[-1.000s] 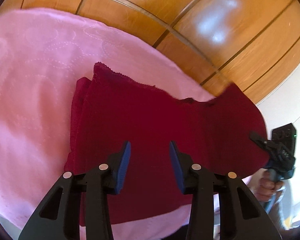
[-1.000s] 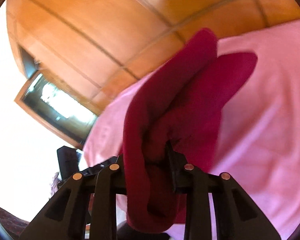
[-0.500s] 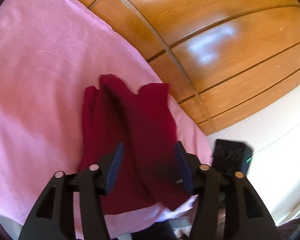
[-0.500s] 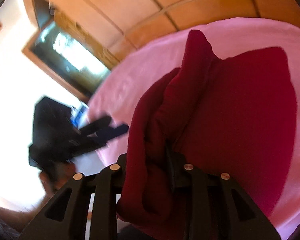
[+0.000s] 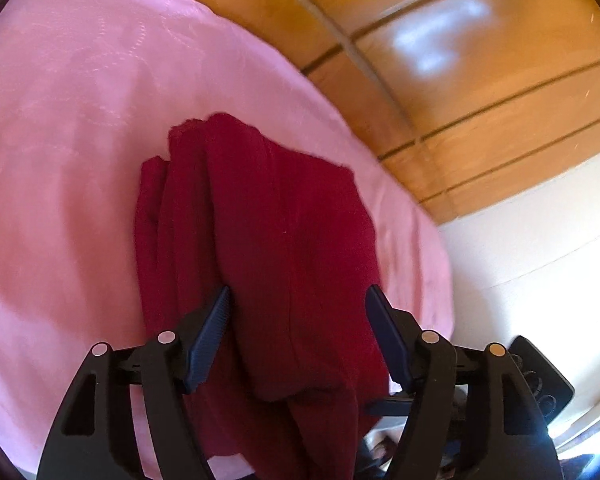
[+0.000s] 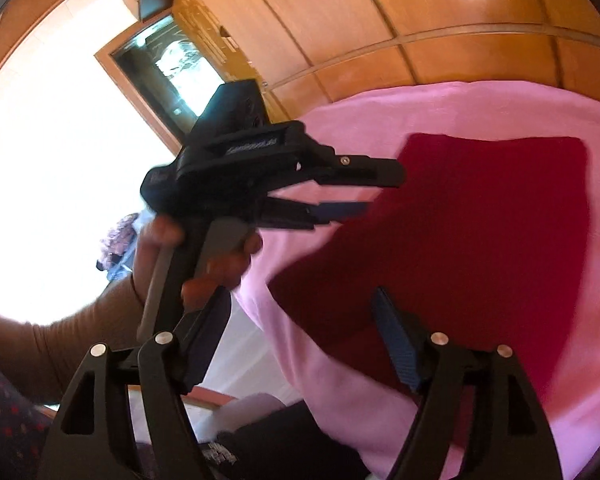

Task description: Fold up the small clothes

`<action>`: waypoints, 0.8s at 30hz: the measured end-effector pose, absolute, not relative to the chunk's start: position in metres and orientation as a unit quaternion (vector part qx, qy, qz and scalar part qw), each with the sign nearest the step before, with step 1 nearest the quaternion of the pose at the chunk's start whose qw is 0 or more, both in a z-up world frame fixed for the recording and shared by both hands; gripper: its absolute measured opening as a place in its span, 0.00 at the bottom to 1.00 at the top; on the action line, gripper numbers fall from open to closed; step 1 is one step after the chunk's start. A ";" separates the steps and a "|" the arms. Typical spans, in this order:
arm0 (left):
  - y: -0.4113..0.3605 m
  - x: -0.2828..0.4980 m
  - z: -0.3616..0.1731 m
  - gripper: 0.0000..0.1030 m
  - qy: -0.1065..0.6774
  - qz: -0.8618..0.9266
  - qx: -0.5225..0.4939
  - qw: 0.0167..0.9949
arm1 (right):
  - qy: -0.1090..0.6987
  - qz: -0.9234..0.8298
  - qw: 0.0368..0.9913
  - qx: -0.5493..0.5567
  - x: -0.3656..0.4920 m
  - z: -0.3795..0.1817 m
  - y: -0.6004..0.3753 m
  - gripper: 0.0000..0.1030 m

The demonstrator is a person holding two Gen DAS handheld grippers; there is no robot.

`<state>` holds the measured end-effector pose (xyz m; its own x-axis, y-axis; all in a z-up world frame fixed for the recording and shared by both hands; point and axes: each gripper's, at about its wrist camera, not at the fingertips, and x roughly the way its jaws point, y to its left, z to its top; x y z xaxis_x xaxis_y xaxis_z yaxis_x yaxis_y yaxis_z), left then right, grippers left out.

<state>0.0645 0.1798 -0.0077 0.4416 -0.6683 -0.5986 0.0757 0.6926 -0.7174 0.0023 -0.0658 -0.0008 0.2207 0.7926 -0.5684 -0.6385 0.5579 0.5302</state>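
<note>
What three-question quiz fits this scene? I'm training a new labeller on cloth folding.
1. True or false: the dark red knitted garment lies folded on the pink bedspread.
2. Which holds the garment: A left gripper, B right gripper, C neither?
3. Fill in: the wall panelling behind is made of ____.

Key: 1 true. 2 C; both grippers' jaws are opening, pads clear of the cloth. 3 wood.
</note>
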 end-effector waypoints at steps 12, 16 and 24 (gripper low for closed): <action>0.149 0.066 0.001 0.14 0.488 -0.167 -0.159 0.842 | 0.425 0.380 0.815 0.103 0.003 -0.016 -0.122 0.69; 0.178 0.059 -0.035 0.14 0.504 -0.119 -0.170 0.838 | 0.466 0.399 0.787 0.067 -0.004 -0.044 -0.088 0.69; 0.165 0.041 -0.028 0.16 0.463 -0.093 -0.107 0.875 | 0.477 0.398 0.783 0.038 0.009 -0.041 -0.088 0.68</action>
<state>0.0409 0.1648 -0.0277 0.5544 -0.2620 -0.7900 0.0635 0.9597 -0.2738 0.0087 -0.0879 -0.0411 0.2279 0.6590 -0.7168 -0.5869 0.6804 0.4389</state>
